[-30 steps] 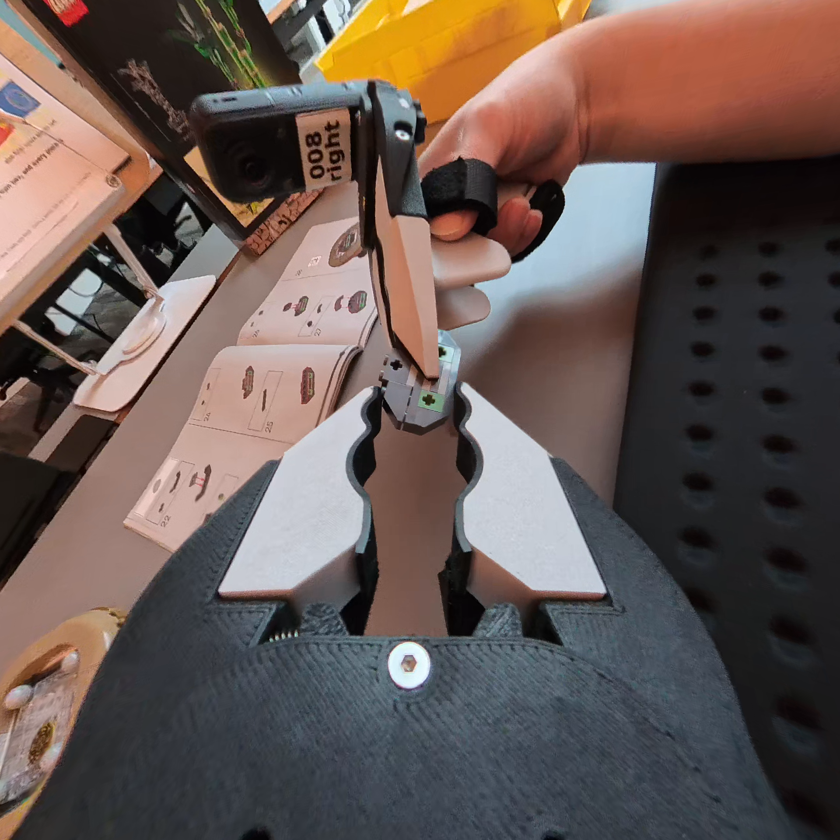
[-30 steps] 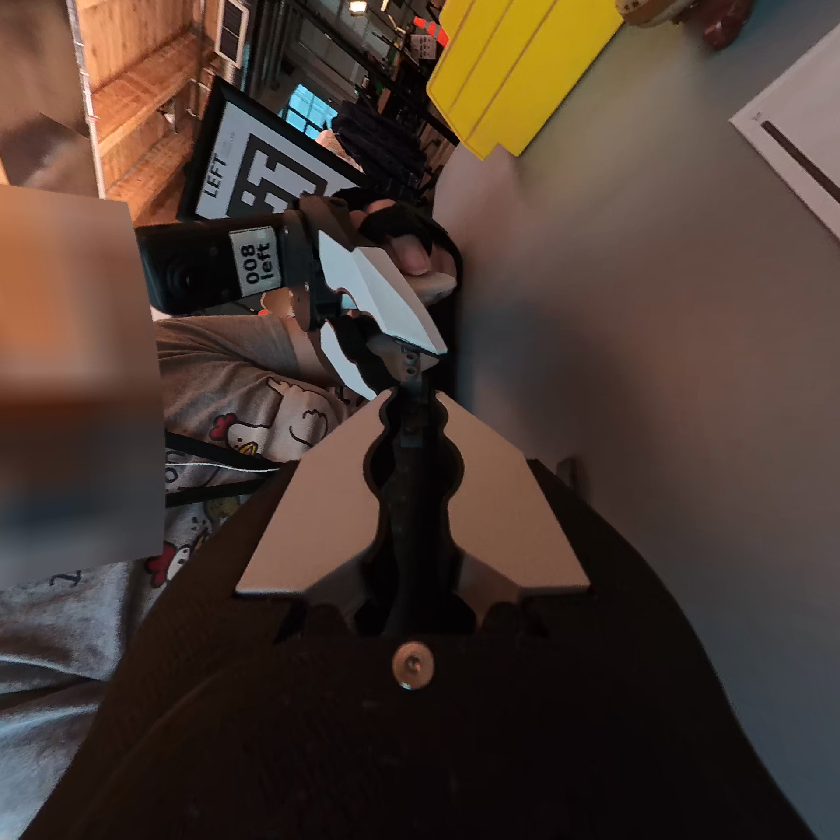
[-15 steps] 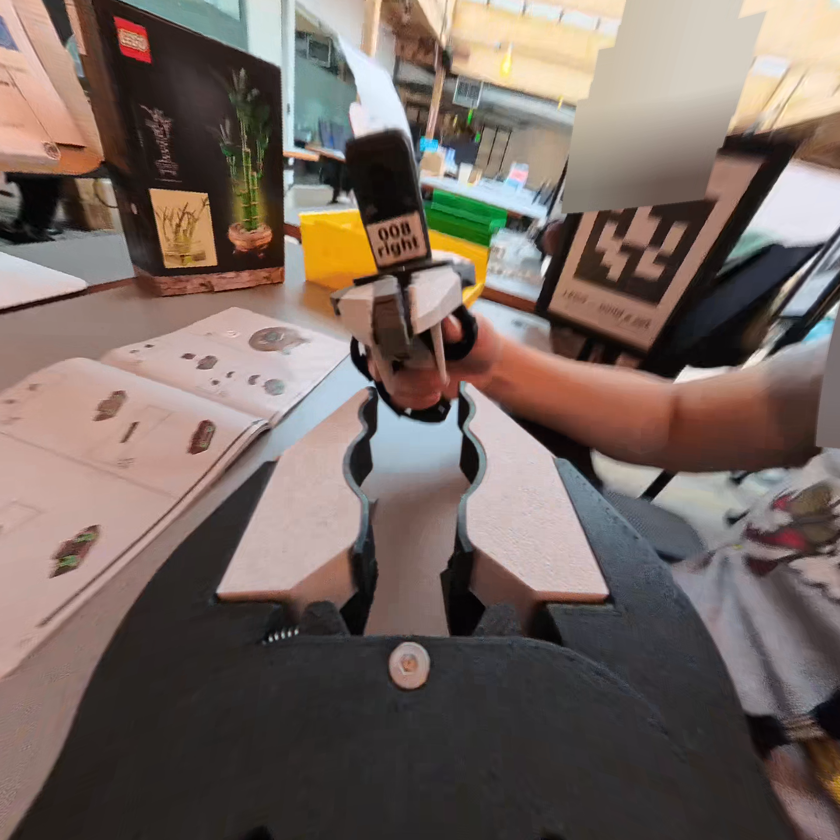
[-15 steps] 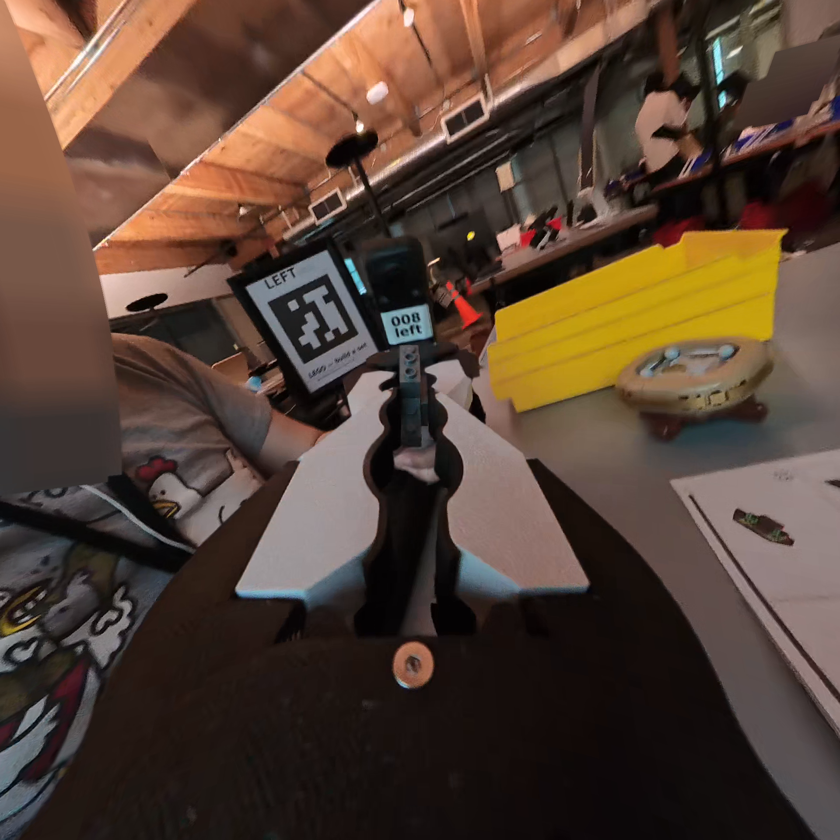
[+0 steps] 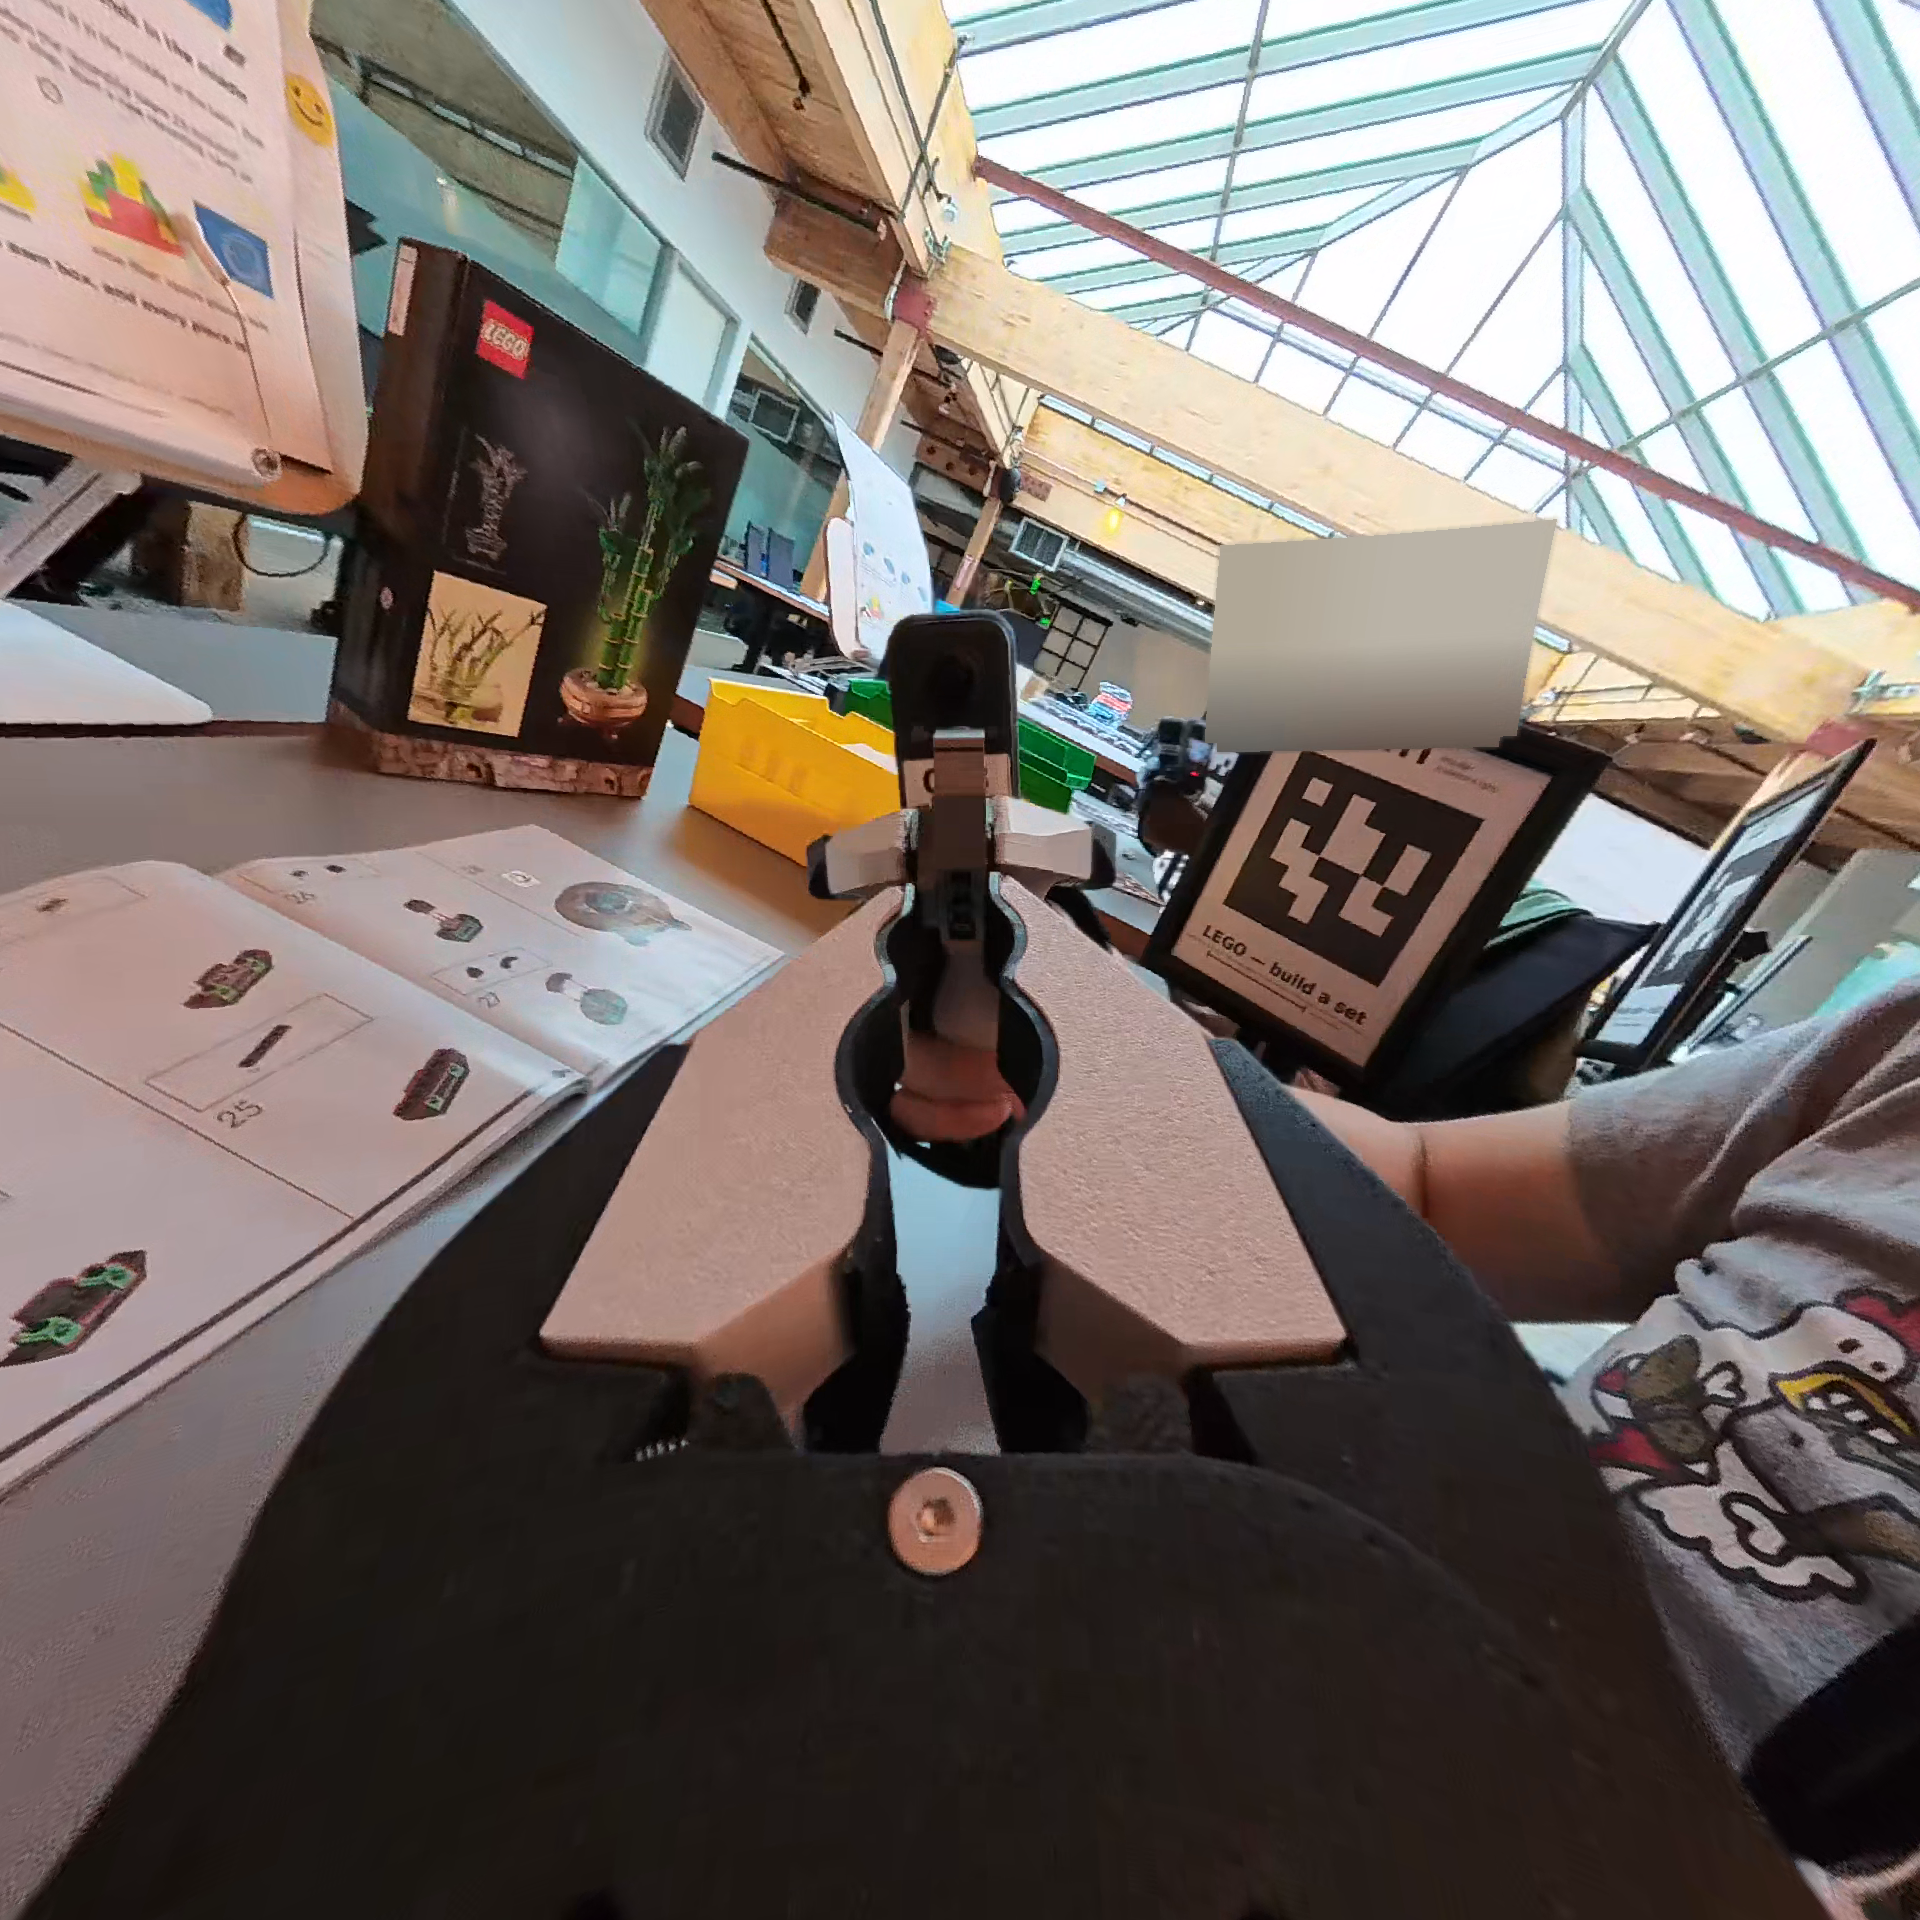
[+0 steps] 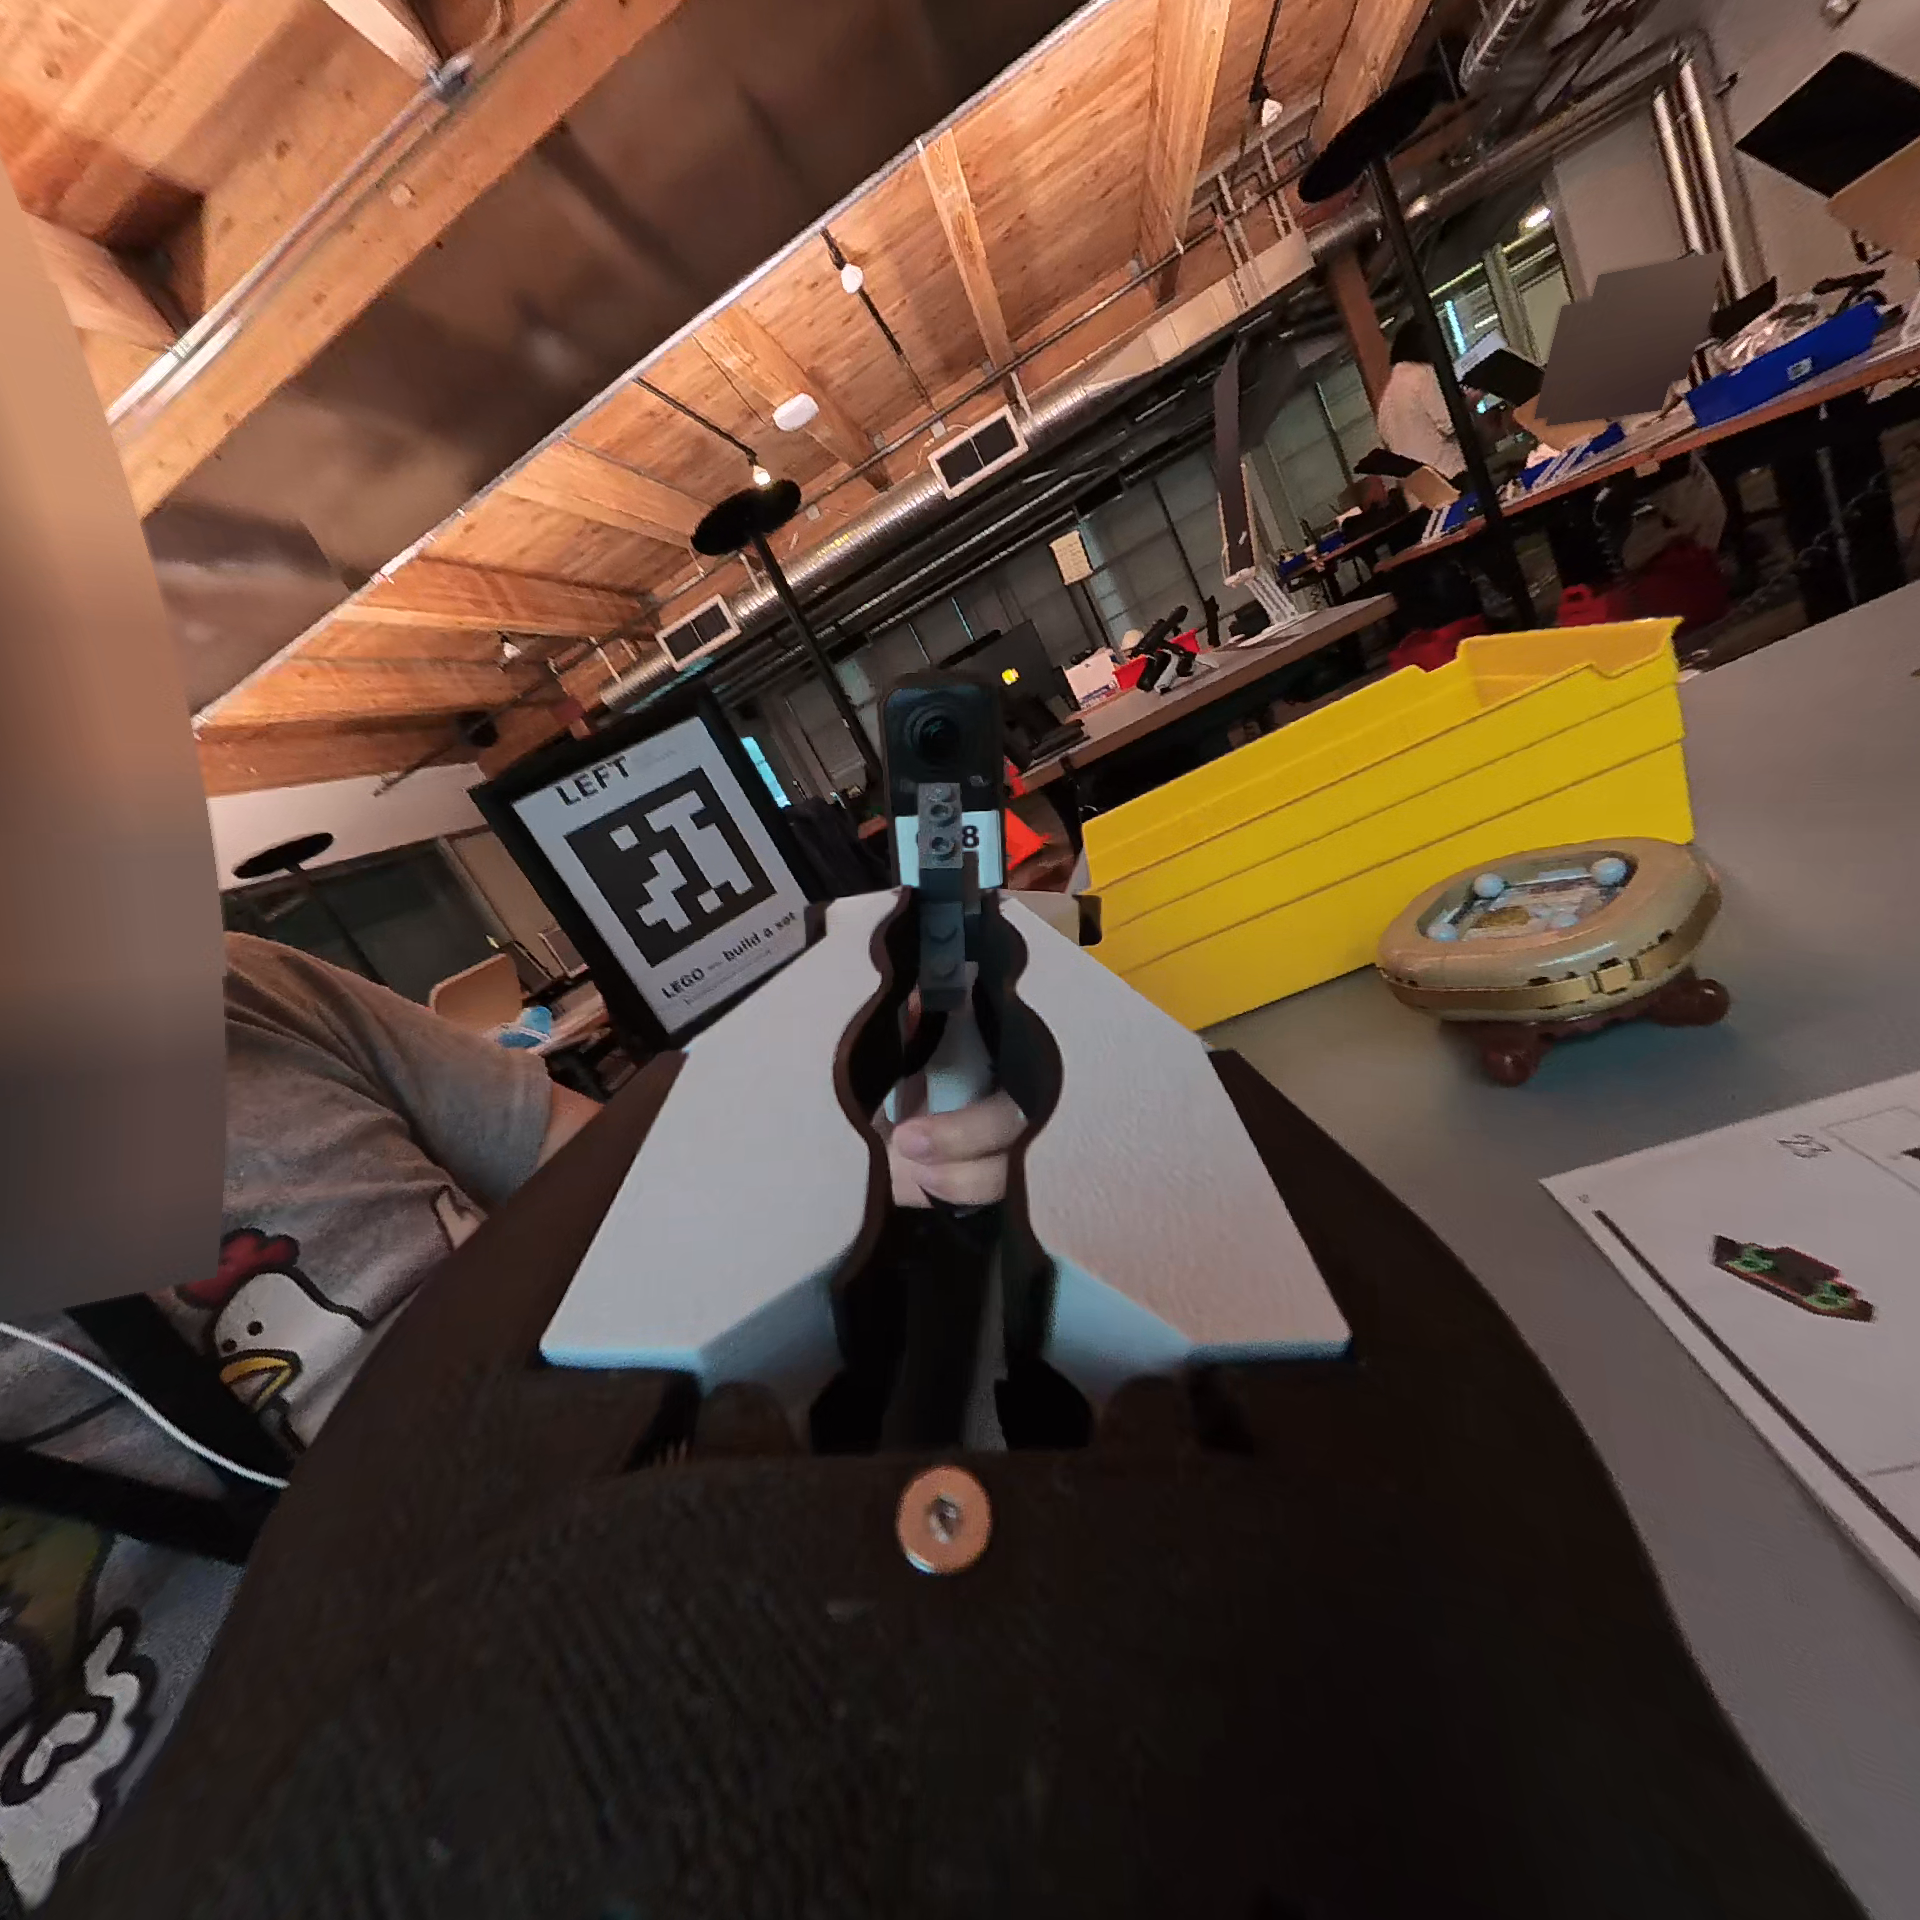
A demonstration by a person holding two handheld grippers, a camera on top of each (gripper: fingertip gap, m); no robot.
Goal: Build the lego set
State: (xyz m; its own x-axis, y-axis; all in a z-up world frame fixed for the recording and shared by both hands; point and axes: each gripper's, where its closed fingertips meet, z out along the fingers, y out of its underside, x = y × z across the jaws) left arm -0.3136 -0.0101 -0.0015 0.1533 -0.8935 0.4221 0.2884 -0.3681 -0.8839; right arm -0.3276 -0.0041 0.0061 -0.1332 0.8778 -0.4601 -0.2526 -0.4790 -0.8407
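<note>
A small dark grey lego piece stands upright between the two grippers, which face each other tip to tip above the table. In the right wrist view its studded side shows, lighter grey at the top. My left gripper is shut on its lower part. My right gripper is shut on it from the opposite side. The right gripper's fingers spread to either side of the piece in the left wrist view. Each view shows the other gripper's camera just behind the piece.
An open instruction booklet lies on the grey table; a page of it shows in the right wrist view. A lego box, yellow bins, a tan round model and a black-and-white marker board stand around. The tips of both grippers are at nearly the same place.
Both grippers swung up from pointing down at the table to level, facing each other. The left gripper let go of the assembly, then closed again on the piece held by the right.
</note>
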